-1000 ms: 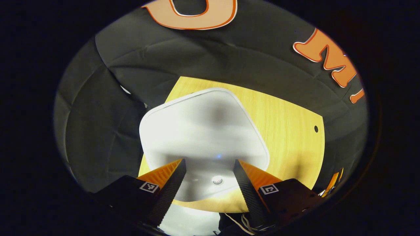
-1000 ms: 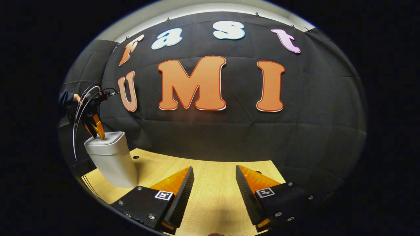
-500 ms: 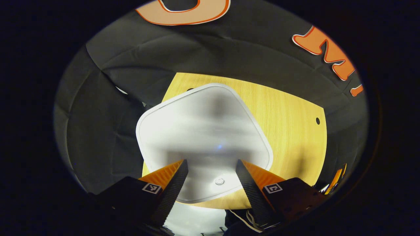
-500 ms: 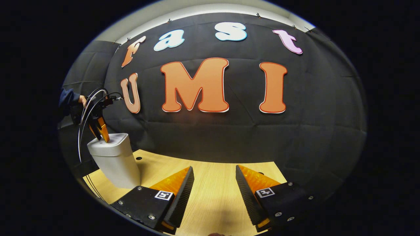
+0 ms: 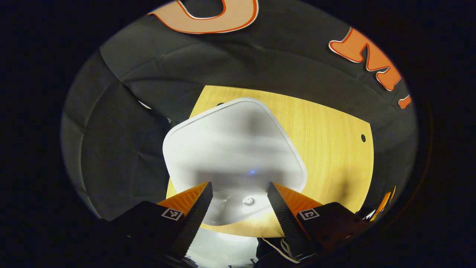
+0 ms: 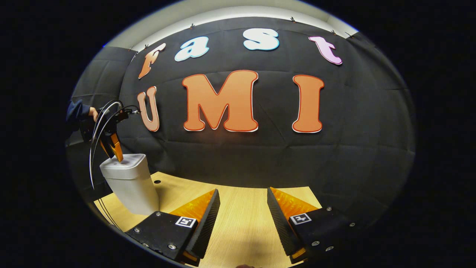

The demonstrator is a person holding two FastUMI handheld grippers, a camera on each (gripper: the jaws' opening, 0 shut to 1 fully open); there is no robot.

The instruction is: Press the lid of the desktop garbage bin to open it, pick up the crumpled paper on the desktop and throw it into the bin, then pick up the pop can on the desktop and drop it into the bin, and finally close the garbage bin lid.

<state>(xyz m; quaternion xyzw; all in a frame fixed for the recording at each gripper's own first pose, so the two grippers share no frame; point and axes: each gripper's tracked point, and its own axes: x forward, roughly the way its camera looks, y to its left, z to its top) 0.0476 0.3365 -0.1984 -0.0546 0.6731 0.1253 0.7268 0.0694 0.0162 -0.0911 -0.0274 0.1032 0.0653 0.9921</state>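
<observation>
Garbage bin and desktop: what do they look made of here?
Garbage bin: probably plastic, smooth and pale with a semi-gloss sheen; its lid has rounded moulded corners and soft reflections. Desktop: wood or wood-look laminate, light yellow with fine straight grain and a matte finish; which one cannot be told.
</observation>
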